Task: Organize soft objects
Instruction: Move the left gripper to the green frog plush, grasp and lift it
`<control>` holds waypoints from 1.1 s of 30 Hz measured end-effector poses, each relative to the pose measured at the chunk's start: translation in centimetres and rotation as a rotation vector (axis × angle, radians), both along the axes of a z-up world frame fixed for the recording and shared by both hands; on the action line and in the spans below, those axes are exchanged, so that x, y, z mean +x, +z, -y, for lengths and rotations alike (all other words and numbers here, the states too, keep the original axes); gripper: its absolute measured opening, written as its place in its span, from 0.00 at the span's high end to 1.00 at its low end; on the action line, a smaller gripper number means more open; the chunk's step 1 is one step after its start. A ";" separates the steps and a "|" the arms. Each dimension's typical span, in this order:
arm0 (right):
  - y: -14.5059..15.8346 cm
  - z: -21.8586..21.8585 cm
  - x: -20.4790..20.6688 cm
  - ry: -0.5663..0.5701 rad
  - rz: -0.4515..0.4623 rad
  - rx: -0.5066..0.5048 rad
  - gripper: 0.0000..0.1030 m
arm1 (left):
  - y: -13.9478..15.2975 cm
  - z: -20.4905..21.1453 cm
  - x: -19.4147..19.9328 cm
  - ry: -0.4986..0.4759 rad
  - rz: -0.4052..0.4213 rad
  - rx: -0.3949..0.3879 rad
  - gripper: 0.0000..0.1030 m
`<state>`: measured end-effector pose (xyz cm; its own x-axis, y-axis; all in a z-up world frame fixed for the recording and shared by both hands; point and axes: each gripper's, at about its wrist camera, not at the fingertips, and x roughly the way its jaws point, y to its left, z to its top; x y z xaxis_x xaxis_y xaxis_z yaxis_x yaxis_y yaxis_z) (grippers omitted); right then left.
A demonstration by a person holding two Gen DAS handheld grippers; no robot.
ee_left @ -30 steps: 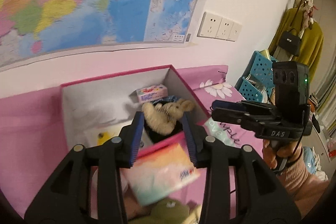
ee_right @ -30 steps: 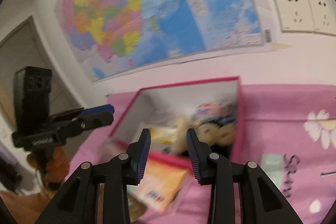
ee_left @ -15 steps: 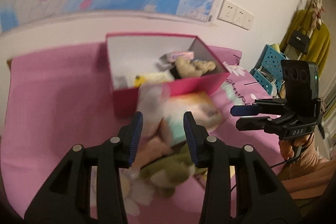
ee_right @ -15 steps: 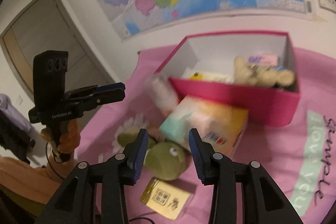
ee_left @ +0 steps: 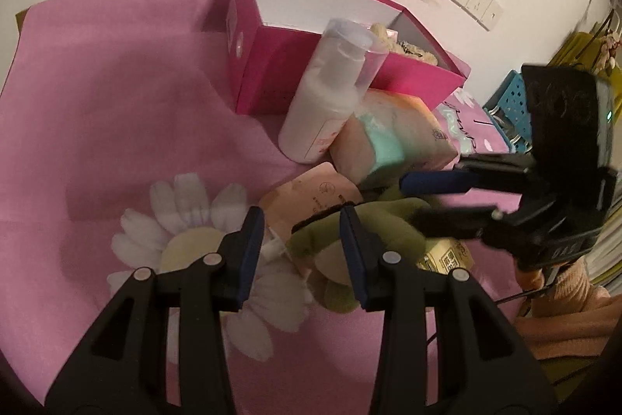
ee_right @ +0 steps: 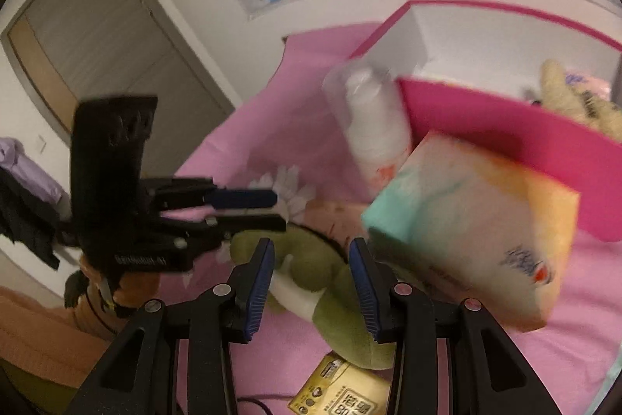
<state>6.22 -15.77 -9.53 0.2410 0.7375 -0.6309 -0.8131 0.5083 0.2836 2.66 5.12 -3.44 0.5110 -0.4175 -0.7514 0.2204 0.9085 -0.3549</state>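
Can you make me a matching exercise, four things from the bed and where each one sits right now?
Things:
1. white bottle
2. beige plush
3. green plush toy
4. yellow packet

Places:
A. inside the pink box
B. on the pink cover, ahead of both grippers
C. leaning against the box's outer wall
D. beside the green plush toy

Pairs: 1-C, 2-A, 3-B, 4-D

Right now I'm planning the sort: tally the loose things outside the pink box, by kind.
Plush toys: 1, green
Tissue packs: 1
Bottles: 1, white
Flat packets: 2, tan and yellow
Total: 5
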 end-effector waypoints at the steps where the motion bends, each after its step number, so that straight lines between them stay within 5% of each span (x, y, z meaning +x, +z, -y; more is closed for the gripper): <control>1: -0.1 0.2 -0.4 0.006 0.006 -0.007 0.60 | -0.1 -0.3 -0.2 -0.010 -0.008 -0.023 0.59; 8: 0.4 4.5 -1.2 -0.081 0.013 0.037 0.60 | -0.1 -0.4 -1.6 -0.039 -0.008 -0.037 0.60; 12: -0.7 7.4 0.1 -0.165 -0.057 0.068 0.56 | 0.5 -0.4 -2.4 -0.084 0.006 -0.068 0.59; 15: -2.3 7.3 0.9 -0.181 -0.114 0.063 0.48 | 0.8 0.4 -2.5 -0.133 0.020 -0.059 0.45; 20: -3.7 6.1 1.3 -0.157 -0.158 0.090 0.46 | 0.8 2.5 -1.8 -0.182 0.019 -0.010 0.44; 33: -1.5 5.8 -1.2 -0.144 -0.052 0.090 0.49 | 2.3 4.5 -2.4 -0.194 0.067 0.061 0.44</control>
<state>5.00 -21.56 -11.06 0.3171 0.7519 -0.5780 -0.7166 0.5892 0.3733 0.21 0.61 -1.10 0.4753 -0.4677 -0.7452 0.4150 0.8661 -0.2788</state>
